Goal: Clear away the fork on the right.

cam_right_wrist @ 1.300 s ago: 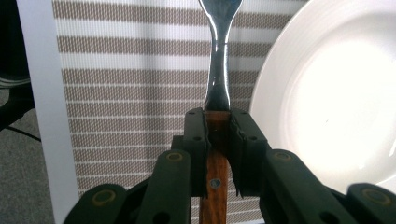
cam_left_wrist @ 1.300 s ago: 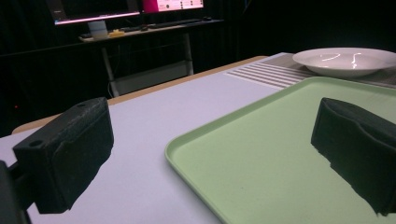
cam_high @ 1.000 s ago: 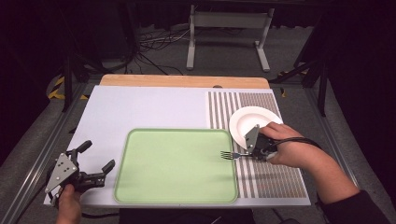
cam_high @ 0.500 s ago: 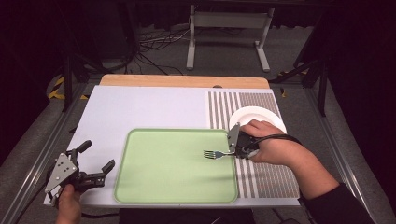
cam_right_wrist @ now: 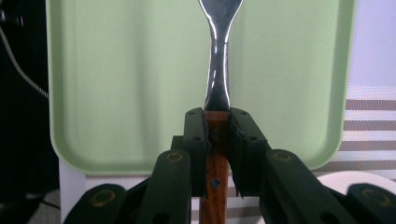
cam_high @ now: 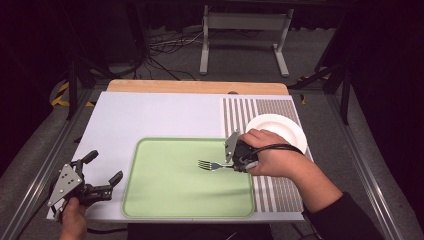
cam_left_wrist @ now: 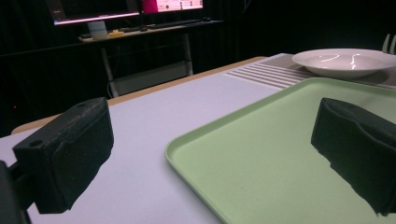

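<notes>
At the near left corner of the white table (cam_high: pixel 150 115) the left gripper (cam_high: pixel 102 172) rests with jaws apart and empty, while farther right the right gripper (cam_high: pixel 234 164) clamps the wooden-handled steel fork (cam_high: pixel 212 165) over the pale green rectangular plastic tray (cam_high: pixel 165 200), near the round white plate (cam_high: pixel 282 130).

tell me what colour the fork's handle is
Reddish-brown wood with small rivets, below a shiny metal neck. The fork shows it best in the right gripper view, clamped between the jaws.

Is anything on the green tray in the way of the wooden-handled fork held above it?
Nothing visible: the right gripper holds the wooden-handled metal fork over the bare pale green plastic tray.
</notes>
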A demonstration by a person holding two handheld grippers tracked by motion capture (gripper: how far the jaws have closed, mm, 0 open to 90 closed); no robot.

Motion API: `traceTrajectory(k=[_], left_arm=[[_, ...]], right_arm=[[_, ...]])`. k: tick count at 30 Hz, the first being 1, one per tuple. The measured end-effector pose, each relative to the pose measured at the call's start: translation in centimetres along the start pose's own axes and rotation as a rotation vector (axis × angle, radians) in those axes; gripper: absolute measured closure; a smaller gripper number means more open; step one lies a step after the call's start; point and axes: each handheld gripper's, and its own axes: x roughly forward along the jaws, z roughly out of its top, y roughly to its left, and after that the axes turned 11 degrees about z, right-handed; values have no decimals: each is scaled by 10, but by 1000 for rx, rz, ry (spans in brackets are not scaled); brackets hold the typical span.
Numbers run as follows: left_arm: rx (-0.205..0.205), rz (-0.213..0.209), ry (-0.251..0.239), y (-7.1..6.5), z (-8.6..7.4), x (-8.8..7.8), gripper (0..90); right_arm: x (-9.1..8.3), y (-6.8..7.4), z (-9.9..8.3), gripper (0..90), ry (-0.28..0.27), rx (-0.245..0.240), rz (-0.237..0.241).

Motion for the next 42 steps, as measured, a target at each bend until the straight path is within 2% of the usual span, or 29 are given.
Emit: traceTrajectory(k=[4, 10, 11, 16, 17, 18, 24, 30, 31, 37, 42], left_arm=[[5, -3, 1, 0, 0, 0, 0], [3, 0, 1, 0, 0, 0, 0], [5, 0, 1, 0, 0, 0, 0], [6, -2, 3, 0, 0, 0, 0], [6, -2, 3, 0, 0, 0, 0], [4, -2, 0, 0, 0, 0, 0], [4, -2, 3, 0, 0, 0, 0], [0, 0, 0, 0, 0, 0, 0], [0, 0, 0, 0, 0, 0, 0], [-1, 2, 1, 0, 0, 0, 0], [-1, 2, 2, 0, 0, 0, 0]], right_arm=[[1, 2, 4, 782, -13, 66, 2], [1, 5, 9, 783, -70, 262, 60], [2, 4, 9, 783, -78, 274, 62], [5, 6, 11, 783, -123, 394, 71], [5, 6, 11, 783, -123, 394, 71], [5, 5, 11, 783, -159, 474, 78], [7, 5, 11, 783, -198, 603, 80], [9, 4, 11, 783, -229, 693, 85], [9, 4, 11, 783, -229, 693, 85], [14, 3, 12, 783, -226, 788, 74], [17, 0, 11, 782, -228, 825, 52]])
